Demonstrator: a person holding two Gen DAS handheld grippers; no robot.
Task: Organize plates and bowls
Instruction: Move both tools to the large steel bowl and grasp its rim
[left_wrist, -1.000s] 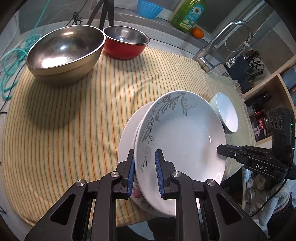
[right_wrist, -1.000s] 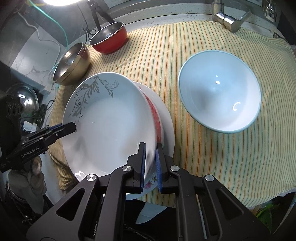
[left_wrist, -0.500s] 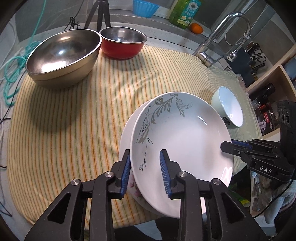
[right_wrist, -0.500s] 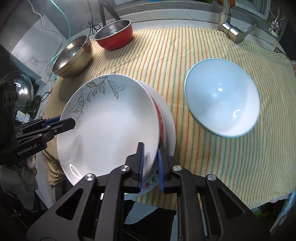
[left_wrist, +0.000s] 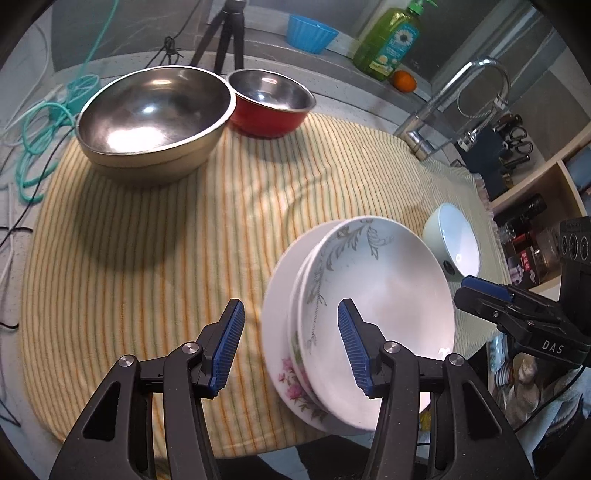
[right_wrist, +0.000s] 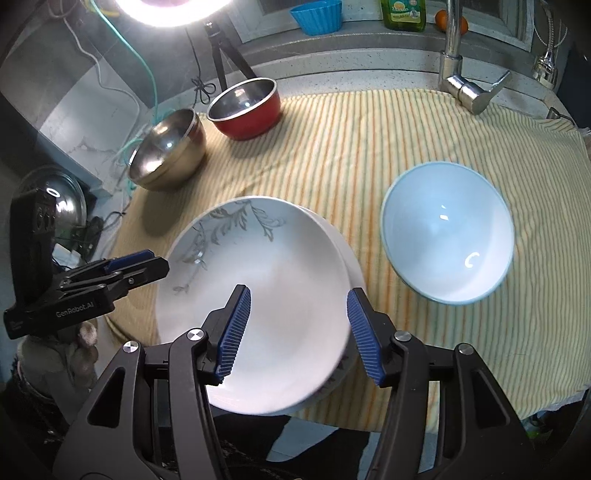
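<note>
A white plate with a grey leaf pattern (left_wrist: 384, 295) (right_wrist: 266, 295) lies stacked on a flower-patterned plate (left_wrist: 284, 354) at the near edge of the striped cloth. My left gripper (left_wrist: 288, 338) is open, its fingers either side of the stack's left rim. My right gripper (right_wrist: 295, 332) is open over the stack's near right rim. A pale blue bowl (left_wrist: 456, 243) (right_wrist: 447, 236) sits to the right. A large steel bowl (left_wrist: 155, 118) (right_wrist: 168, 151) and a red bowl (left_wrist: 271, 101) (right_wrist: 245, 109) stand at the far left.
The yellow striped cloth (left_wrist: 147, 258) (right_wrist: 369, 147) covers the counter. A tap (left_wrist: 443, 110) (right_wrist: 465, 85) stands at the back right. A soap bottle (left_wrist: 389, 40), an orange (left_wrist: 404, 81) and a blue cup (left_wrist: 312, 33) line the back ledge. Shelves (left_wrist: 535, 192) stand to the right.
Both grippers have opened and let go of the leaf plate, which has settled flat onto the flower plate. Both grippers have drawn back slightly.
</note>
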